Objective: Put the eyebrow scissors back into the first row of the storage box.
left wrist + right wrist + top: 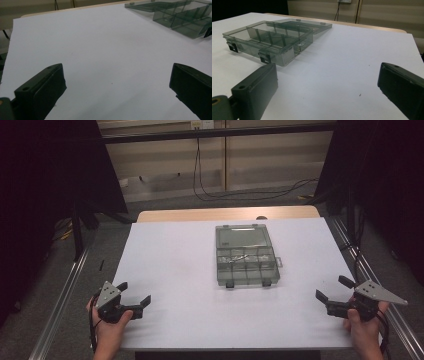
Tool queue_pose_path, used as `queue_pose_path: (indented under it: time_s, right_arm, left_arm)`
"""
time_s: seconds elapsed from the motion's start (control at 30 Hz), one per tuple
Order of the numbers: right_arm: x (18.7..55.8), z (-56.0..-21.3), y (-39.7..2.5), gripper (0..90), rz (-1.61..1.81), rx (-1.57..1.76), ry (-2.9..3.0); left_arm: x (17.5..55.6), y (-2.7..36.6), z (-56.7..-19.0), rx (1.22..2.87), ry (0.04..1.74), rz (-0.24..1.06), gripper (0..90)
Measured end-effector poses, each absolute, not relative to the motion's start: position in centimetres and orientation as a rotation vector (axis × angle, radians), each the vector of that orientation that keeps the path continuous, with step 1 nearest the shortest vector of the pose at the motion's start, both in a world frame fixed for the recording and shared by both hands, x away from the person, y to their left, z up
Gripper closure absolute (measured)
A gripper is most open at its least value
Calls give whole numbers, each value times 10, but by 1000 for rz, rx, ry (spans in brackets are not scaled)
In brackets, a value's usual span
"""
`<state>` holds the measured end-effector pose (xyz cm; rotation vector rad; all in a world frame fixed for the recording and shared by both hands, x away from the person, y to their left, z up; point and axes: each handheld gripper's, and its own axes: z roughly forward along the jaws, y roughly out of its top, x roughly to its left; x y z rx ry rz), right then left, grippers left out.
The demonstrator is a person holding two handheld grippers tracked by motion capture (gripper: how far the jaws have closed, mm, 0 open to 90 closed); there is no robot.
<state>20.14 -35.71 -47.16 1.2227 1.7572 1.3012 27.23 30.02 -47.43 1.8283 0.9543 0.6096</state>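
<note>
A clear grey compartment box (246, 256) lies open in the middle of the white table, its lid folded flat toward the far side. Small metal parts sit in its middle row of compartments. The same box (180, 15) appears at the top right of the left gripper view, and the box (272, 37) at the upper left of the right gripper view. My left gripper (135, 294) rests near the front left edge, open, with nothing between its jaws. My right gripper (334, 288) sits near the front right corner, also open and holding nothing.
The white table top (175, 270) lies on a wooden board (200, 215) showing at the far edge. Metal rails (65, 290) run along both sides. Cables (250, 192) trail on the floor beyond the table. Dark curtains flank the scene.
</note>
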Motion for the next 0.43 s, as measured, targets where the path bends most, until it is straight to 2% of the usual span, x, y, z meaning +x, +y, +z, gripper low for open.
queue_pose_path:
  time_s: [0.43]
  right_arm:
    - [202,-472,-356,25,1288,1230,1763]
  left_arm:
    - [271,305,-475,1753,986,593,2]
